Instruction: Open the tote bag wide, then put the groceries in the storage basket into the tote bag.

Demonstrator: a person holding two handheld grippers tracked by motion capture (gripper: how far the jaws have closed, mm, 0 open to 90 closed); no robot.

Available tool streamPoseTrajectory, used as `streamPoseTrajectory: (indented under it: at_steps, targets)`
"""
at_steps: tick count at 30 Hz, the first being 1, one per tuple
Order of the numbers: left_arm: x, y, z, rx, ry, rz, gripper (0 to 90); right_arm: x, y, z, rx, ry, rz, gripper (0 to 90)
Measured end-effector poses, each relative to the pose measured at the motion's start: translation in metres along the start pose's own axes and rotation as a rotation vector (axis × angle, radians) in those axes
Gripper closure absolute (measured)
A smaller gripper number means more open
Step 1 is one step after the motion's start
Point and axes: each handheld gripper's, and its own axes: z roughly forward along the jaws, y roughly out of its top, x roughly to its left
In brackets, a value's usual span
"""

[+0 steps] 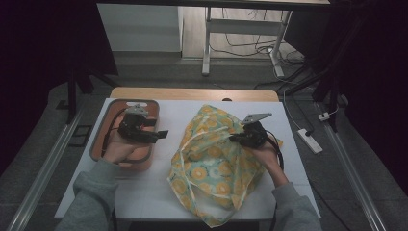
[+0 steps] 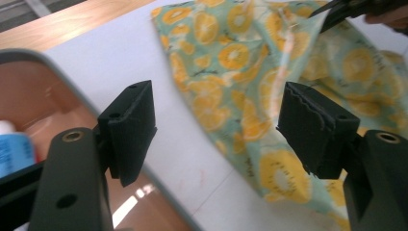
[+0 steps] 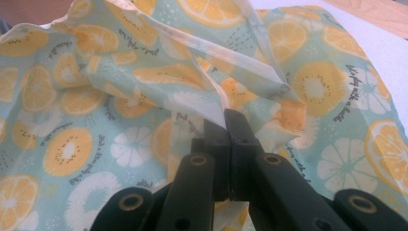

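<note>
Right gripper (image 3: 225, 126) jaws clamped on bag (image 1: 216, 163) edge. Left gripper (image 2: 216, 130) jaws apart, empty, over tray (image 1: 103, 126). Hold bag mouth high, keep grip tight.

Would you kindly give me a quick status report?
Left gripper open over tray. Right gripper shut on fruit-print bag. Nothing in the way.

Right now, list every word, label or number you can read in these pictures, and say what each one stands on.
Fruit-print cloth bag: small script lines beside the printed citrus slices, one seeming to read "playing with a bottle"; the others are too small or tilted to read.
Blue-and-white container in the orange tray: faint print, too blurred to read.
High view: no text is legible.
</note>
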Motion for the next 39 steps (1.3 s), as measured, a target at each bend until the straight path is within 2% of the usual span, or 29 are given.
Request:
streamPoseTrajectory:
  at_steps: [7,13,15,19,22,25,28,32,36,39]
  targets:
    - [0.015,-0.003,-0.015,0.004,0.081,-0.013,29.2,0.004,0.002,-0.001,-0.004,-0.002,-0.015,89.0]
    - [0.030,-0.009,-0.022,0.006,0.098,-0.051,29.2,0.007,0.004,0.001,-0.001,0.001,-0.025,89.0]
    - [0.036,-0.011,-0.021,0.022,0.128,-0.061,29.1,0.008,0.004,0.001,0.000,0.001,-0.026,89.0]
    - [0.047,-0.015,-0.014,0.055,0.141,-0.088,28.5,0.007,0.004,0.001,0.002,0.001,-0.026,89.0]
    - [0.056,-0.018,-0.005,0.096,0.174,-0.112,28.3,0.006,0.003,0.000,0.000,0.002,-0.020,89.0]
    - [0.062,-0.021,0.006,0.129,0.182,-0.127,27.7,0.007,0.003,0.000,0.000,0.001,-0.024,89.1]
    - [0.067,-0.023,0.017,0.179,0.244,-0.129,26.1,0.008,0.004,0.001,-0.002,0.002,-0.025,89.1]
    - [0.082,-0.026,0.029,0.214,0.292,-0.159,25.0,0.009,0.004,0.001,0.000,0.005,-0.032,89.1]
    - [0.094,-0.028,0.039,0.245,0.309,-0.190,24.7,0.008,0.004,0.002,0.003,0.005,-0.027,89.1]
    - [0.101,-0.030,0.046,0.263,0.292,-0.212,24.7,0.008,0.003,0.003,0.008,0.003,-0.022,89.0]
